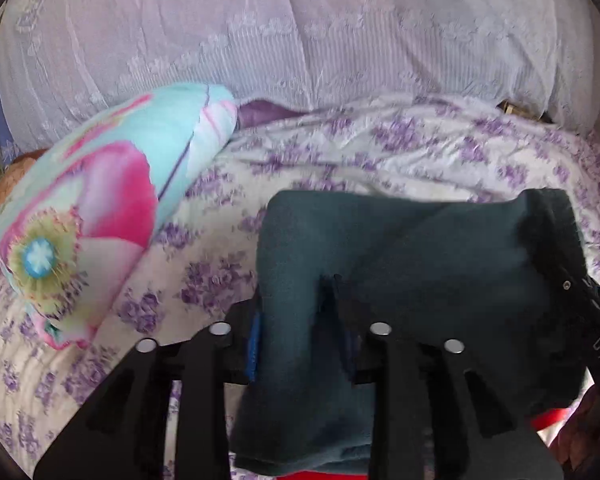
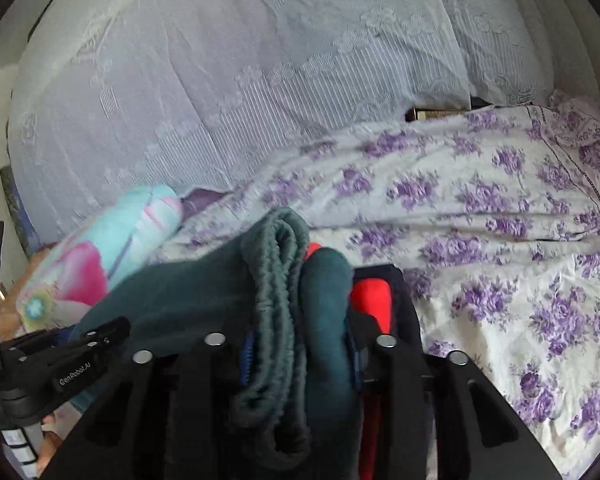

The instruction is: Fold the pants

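Dark teal pants, folded into a thick bundle, are held up above a bed between two black grippers. In the left wrist view the left gripper is partly open with its fingers clamped on a fold of the cloth, which fills the gap and hangs down below them. In the right wrist view the right gripper is also partly open, closed on the other end of the bundle, where the gathered waistband shows in stacked layers between the blue-lined fingers. Something red sits just right of the cloth inside that gripper; what it is cannot be told. The left gripper's body, seen at the lower left of the right view, carries white lettering reading "GenRobot.AI". The right gripper's body, at the right edge of the left view, shows the letters "DAS". Under the pants lies a white sheet printed with purple flowers. A turquoise pillow with a large pink flower lies to the left. Behind hangs a white lace curtain. No containers are in sight.
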Demonstrator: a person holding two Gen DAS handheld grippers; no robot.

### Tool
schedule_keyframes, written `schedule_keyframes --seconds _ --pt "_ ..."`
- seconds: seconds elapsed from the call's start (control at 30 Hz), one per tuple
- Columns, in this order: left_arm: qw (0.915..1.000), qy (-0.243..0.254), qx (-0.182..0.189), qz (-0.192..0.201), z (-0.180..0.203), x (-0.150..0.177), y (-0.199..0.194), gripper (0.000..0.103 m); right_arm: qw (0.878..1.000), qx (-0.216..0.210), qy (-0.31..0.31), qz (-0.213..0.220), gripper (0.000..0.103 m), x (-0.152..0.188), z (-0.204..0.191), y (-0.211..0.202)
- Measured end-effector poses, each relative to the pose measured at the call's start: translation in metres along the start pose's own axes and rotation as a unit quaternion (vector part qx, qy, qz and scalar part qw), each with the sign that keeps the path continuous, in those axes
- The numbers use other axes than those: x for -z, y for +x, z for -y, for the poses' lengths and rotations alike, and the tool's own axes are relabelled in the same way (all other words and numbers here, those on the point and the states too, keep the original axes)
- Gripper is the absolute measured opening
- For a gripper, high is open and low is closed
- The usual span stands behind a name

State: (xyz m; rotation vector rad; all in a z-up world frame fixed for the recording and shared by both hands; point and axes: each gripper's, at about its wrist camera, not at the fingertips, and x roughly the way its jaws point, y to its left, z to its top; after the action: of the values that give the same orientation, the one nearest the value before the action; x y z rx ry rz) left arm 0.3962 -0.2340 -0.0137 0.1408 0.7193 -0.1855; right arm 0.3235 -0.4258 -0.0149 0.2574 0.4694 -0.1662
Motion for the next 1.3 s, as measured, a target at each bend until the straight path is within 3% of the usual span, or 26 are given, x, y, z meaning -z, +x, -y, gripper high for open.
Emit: schedule_keyframes --seconds 0.07,0.17,0.27,0.4,0.5,0.53,0.6,0.73,0.83,0.9,0.97,1.07,1.13,1.27,1.3 --pt "0.9981 -0.008 -0.048 0.039 -0.002 0.02 0.01 0.075 1.0 -0.016 -0.006 -0.012 0.047 -0.003 0.004 0.002" --pt "0.997 0.019 -0.054 0.052 -0.006 0.018 -0.006 0.079 1.0 -0.018 -0.007 0.001 0.047 -0.011 0.001 -0.014" --pt "0.9955 0.002 -0.066 0.068 -0.017 0.02 -0.022 0.088 0.999 -0.017 -0.008 0.034 0.047 -0.013 -0.009 -0.04" --pt "0.9985 0.001 -0.043 0.035 -0.023 0.032 -0.022 0.089 0.996 0.045 -0.058 0.048 0.054 0.003 -0.019 -0.049" --pt "0.9973 0.016 -0.056 0.045 -0.018 0.043 -0.025 0.091 0.999 0.039 -0.026 -0.006 0.075 0.013 0.0 -0.031" --pt "0.9969 0.021 -0.059 0.048 -0.017 0.044 -0.027 0.091 1.0 0.023 -0.002 -0.009 0.075 0.013 0.008 -0.033" --pt "0.9961 0.028 -0.063 0.056 -0.015 0.047 -0.032 0.091 1.0 0.011 0.022 0.013 0.075 0.009 0.012 -0.047" --pt "0.9961 0.027 -0.061 0.058 -0.016 0.047 -0.033 0.091 0.995 0.037 -0.019 0.086 0.075 0.001 -0.004 -0.074" --pt "0.9968 0.021 -0.053 0.055 -0.018 0.046 -0.031 0.091 0.993 0.034 -0.03 0.112 0.075 -0.004 -0.012 -0.084" --pt "0.9971 0.018 -0.051 0.053 -0.019 0.045 -0.029 0.091 0.99 0.014 -0.038 0.136 0.075 -0.008 -0.022 -0.091" --pt "0.9971 0.018 -0.052 0.054 -0.018 0.045 -0.028 0.091 0.988 -0.034 -0.05 0.146 0.075 -0.015 -0.035 -0.097" --pt "0.9966 0.021 -0.056 0.056 -0.016 0.045 -0.028 0.092 0.986 -0.085 -0.064 0.128 0.063 -0.018 -0.054 -0.096" --pt "0.9963 0.02 -0.06 0.058 -0.017 0.045 -0.027 0.094 0.986 -0.111 -0.073 0.103 0.047 -0.018 -0.066 -0.089" --pt "0.997 0.011 -0.054 0.053 -0.02 0.044 -0.025 0.096 0.985 -0.134 -0.094 0.053 0.04 -0.015 -0.083 -0.064" --pt "0.9971 0.01 -0.053 0.053 -0.021 0.043 -0.024 0.096 0.986 -0.122 -0.105 0.04 0.037 -0.014 -0.086 -0.056"
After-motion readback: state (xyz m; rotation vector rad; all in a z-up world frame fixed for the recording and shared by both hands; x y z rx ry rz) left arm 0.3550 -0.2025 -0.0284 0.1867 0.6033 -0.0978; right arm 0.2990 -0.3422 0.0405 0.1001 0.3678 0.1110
